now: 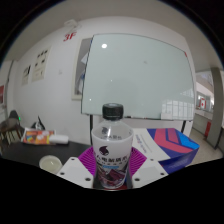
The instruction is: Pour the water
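A clear plastic bottle (111,148) with a black cap and a white and purple label stands upright between my fingers. My gripper (112,168) is shut on the bottle, the purple pads (141,160) pressing on its label from both sides. The bottle is held up above the table, its cap level with the lower edge of the whiteboard behind it. The bottle's base is hidden below the fingers.
A large whiteboard (135,70) hangs on the far wall. A dark table (40,150) lies beyond on the left with a white lid or cup (48,161) and a colourful box (45,135). A blue and pink box (170,145) lies on the right.
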Tool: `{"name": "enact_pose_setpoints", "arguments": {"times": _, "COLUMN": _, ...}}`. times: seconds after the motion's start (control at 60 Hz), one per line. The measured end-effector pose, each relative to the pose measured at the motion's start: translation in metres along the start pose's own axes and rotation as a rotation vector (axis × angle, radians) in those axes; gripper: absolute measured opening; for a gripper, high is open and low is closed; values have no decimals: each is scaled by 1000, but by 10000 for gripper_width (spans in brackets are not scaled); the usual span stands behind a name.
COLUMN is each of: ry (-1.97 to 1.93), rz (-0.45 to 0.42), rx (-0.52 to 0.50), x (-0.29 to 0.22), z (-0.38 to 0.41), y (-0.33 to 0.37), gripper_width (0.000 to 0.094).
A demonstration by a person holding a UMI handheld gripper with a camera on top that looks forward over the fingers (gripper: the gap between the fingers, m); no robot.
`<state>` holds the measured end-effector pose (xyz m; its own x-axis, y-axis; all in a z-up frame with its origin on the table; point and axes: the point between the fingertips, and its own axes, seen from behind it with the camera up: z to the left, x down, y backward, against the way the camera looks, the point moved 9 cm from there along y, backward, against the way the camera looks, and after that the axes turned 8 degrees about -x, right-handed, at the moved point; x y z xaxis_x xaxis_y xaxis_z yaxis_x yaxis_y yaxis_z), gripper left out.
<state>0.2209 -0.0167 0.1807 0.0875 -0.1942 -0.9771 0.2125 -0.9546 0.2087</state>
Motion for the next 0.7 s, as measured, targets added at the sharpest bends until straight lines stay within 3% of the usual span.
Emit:
{"name": "enact_pose_setpoints", "arguments": {"times": 0.217, "ry": -17, "rz": 117, "rx": 22, "x": 78, "z": -10, "y": -15, "gripper_width": 386}}
{"name": "enact_pose_setpoints", "arguments": {"times": 0.383, "ry": -66, "rz": 76, "rx": 52, "x": 81, "z": -16, "y": -8, "gripper_width": 382}}
{"name": "enact_pose_setpoints", "arguments": {"times": 0.567, "ry": -63, "rz": 122, "rx": 55, "x": 81, "z": -16, "y": -9, "gripper_width": 602}}
{"name": "enact_pose_setpoints", "arguments": {"times": 0.633, "ry": -81, "rz": 164, "rx": 56, "x": 83, "z": -17, "y": -5, "gripper_width": 861}}
{"name": "enact_pose_setpoints", "arguments": {"times": 0.7, "ry": -99, "rz": 178, "rx": 79, "x": 80, "z": -15, "y": 4, "gripper_width": 825}}
